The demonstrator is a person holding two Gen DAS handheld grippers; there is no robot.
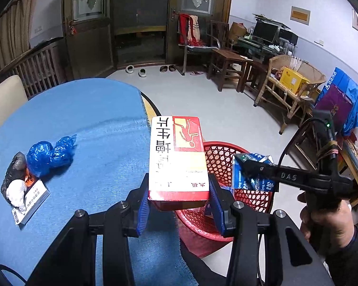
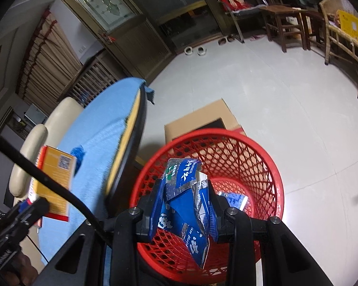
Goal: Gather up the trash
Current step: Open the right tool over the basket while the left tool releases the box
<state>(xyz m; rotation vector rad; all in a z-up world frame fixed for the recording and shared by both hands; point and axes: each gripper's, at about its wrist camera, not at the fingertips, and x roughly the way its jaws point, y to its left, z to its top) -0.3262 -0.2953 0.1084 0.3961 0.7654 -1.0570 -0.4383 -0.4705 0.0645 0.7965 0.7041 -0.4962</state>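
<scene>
Round table w/ blue cloth (image 1: 88, 124) fills the left of the left-wrist view; its dark rim shows edge-on in the right-wrist view (image 2: 133, 147). Red lattice basket (image 1: 226, 157) stands on the grey floor just beside the table edge, on a flat brown cardboard sheet (image 2: 202, 116); seen from above (image 2: 262, 157), w/ a blue scrap lying at its bottom.

Left gripper (image 1: 179, 197): jaws part-open, blue pads pressing both sides of a red/white medicine box (image 1: 176, 159) w/ Chinese print, box sticking out fwd, over the table edge & near side of the basket. Same box seen from its orange back side in the other view (image 2: 54, 178).

Right gripper (image 2: 186, 205): jaws nearly closed, clamped on a crushed blue milk carton (image 2: 186, 190), silver lining showing, hanging over the basket mouth. In left view the carton (image 1: 252, 171) sits at the tip of the right gripper, above the basket's far rim, w/ the person's right hand (image 1: 326, 219) on the handle.

Still on the cloth, well apart from the basket: two blue plastic bundles (image 1: 50, 153), touching a pile of black bag, white wad & small white box (image 1: 28, 197).
</scene>
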